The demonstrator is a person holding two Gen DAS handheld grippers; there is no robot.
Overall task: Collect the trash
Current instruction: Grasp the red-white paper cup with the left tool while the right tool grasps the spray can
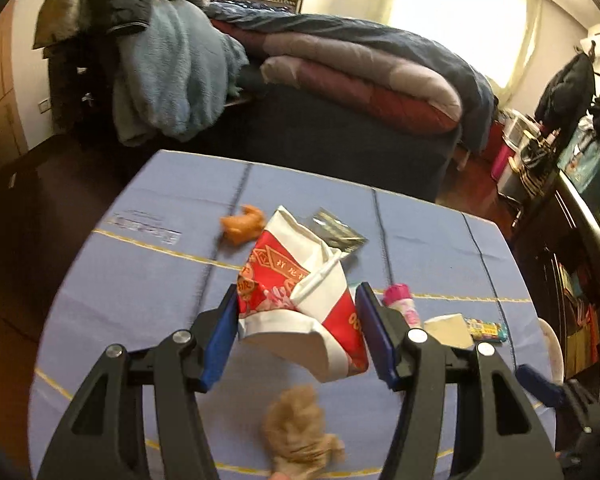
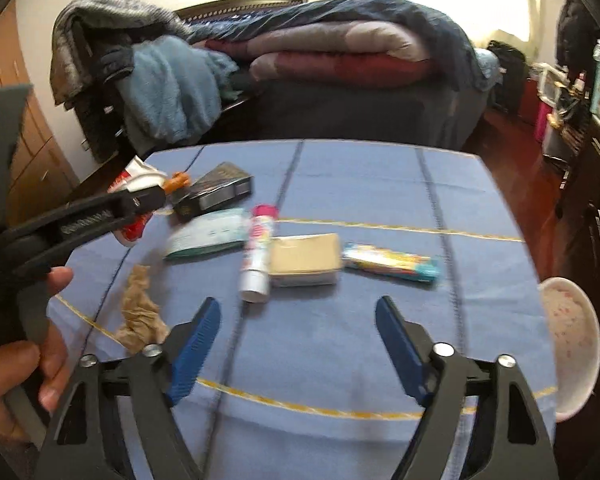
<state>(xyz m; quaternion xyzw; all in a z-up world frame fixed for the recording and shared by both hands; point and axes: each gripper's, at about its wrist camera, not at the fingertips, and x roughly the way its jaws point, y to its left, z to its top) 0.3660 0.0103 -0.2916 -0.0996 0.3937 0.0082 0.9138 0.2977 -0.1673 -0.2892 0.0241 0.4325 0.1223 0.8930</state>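
Left hand-held gripper (image 1: pixel 296 312): my pads pinch red-white bag (image 1: pixel 300 292) loosely; may slip. Right hand-held gripper (image 2: pixel 298 320): open, empty.

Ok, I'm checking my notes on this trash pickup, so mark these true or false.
1. The left gripper has the red and white bag between its jaws. True.
2. The right gripper holds the crumpled brown paper. False: its jaws are open and empty, and the paper lies on the tablecloth.
3. The pink-capped tube stands upright. False: it lies on its side beside the beige box.
4. The tablecloth is blue with dark and yellow lines. True.
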